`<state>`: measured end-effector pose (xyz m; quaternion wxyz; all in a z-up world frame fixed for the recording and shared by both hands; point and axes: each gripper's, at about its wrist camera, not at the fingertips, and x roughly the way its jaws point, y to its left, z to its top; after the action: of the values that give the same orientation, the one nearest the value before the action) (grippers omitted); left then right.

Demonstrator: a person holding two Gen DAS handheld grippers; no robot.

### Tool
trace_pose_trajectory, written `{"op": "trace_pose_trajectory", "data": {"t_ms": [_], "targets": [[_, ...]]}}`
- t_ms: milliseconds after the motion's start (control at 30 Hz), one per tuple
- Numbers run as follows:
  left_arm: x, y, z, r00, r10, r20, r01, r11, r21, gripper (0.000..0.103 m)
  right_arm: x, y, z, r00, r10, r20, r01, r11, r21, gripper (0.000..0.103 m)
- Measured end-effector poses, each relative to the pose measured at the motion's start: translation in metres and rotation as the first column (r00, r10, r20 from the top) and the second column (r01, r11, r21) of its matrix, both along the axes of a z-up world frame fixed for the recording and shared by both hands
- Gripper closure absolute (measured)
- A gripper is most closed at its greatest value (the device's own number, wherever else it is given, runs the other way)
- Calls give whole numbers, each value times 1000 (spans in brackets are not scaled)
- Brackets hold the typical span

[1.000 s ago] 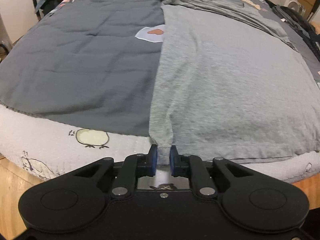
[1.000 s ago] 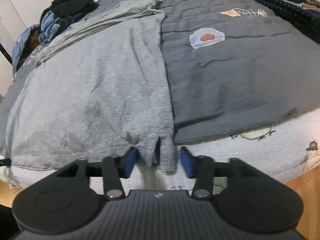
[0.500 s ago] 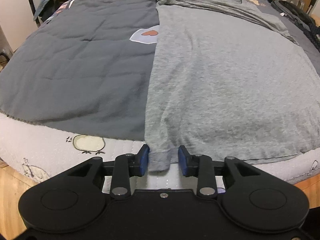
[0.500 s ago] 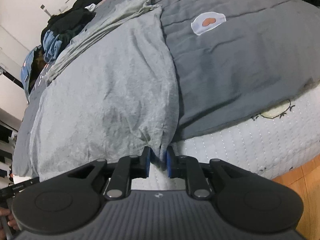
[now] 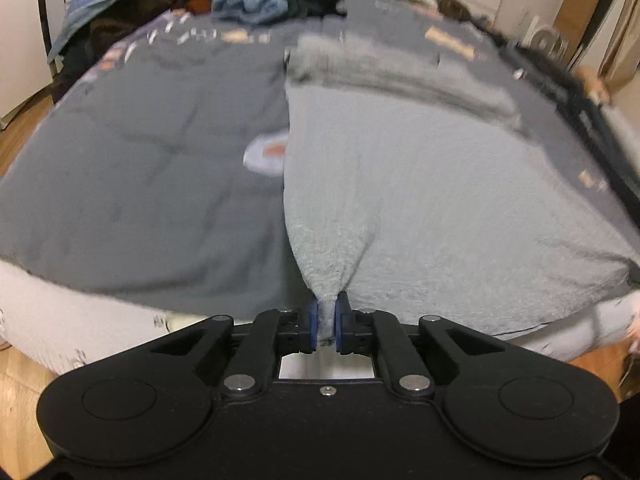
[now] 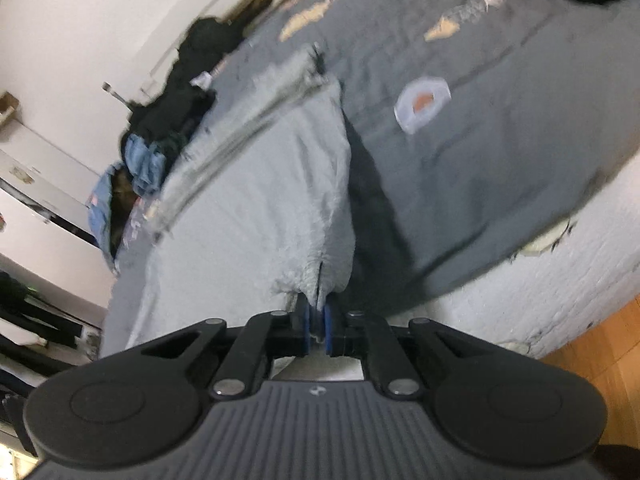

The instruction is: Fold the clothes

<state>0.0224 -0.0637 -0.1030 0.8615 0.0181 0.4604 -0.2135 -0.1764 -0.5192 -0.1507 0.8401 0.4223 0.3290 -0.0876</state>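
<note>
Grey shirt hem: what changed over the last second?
Both tongs closed on the light grey cotton shirt: the left tongs reopened, then re-clamped its hem corner; the right tongs shut on the opposite corner. Both corners are now lifting off the bed. The dark grey quilt is unchanged.

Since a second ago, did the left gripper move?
Yes. The left gripper has shut on the grey shirt hem and risen: the fried-egg patch on the quilt sits lower in its view now, and more of the far clothes pile shows.
</note>
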Motion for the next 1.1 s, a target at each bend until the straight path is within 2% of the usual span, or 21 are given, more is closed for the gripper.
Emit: {"op": "trace_pose_trajectory", "data": {"t_ms": [100, 167, 333, 400, 500, 600, 667, 800, 900, 1000, 1100], "targets": [[-4, -5, -8, 999, -19, -32, 21, 998, 56, 95, -6, -5, 17, 999, -3, 49, 2, 1000, 21, 97], [-7, -8, -14, 998, -31, -54, 36, 995, 93, 95, -4, 0, 19, 999, 27, 19, -27, 999, -26, 97], [-14, -16, -28, 992, -56, -111, 76, 980, 183, 96, -3, -1, -9, 988, 62, -142, -70, 996, -51, 97], [-17, -19, -34, 989, -65, -135, 93, 971, 218, 95, -8, 1, -11, 986, 71, -151, -80, 995, -58, 97], [-21, -24, -42, 983, -76, -169, 120, 956, 269, 92, -2, 6, -10, 973, 94, -212, -119, 987, -109, 97], [-23, -24, -32, 982, -109, -157, 155, 935, 319, 90, 11, 8, -10, 936, 99, -338, -172, 966, -195, 95], [-24, -14, -19, 984, -117, -132, 152, 942, 298, 86, 10, 6, -5, 922, 90, -376, -193, 949, -247, 94], [-19, 2, 15, 994, -103, -42, 109, 976, 187, 72, 0, -5, 16, 934, 68, -352, -189, 928, -322, 92], [-15, -8, 34, 993, -108, 42, 104, 992, 76, 65, 4, -15, 34, 959, 51, -280, -156, 916, -371, 86], [-8, -33, 36, 987, -128, 97, 130, 991, -17, 64, 22, -26, 45, 979, 31, -201, -110, 912, -395, 77], [8, -70, 23, 982, -149, 113, 159, 984, -86, 64, 51, -36, 46, 991, 50, -126, -100, 899, -426, 71]]}}
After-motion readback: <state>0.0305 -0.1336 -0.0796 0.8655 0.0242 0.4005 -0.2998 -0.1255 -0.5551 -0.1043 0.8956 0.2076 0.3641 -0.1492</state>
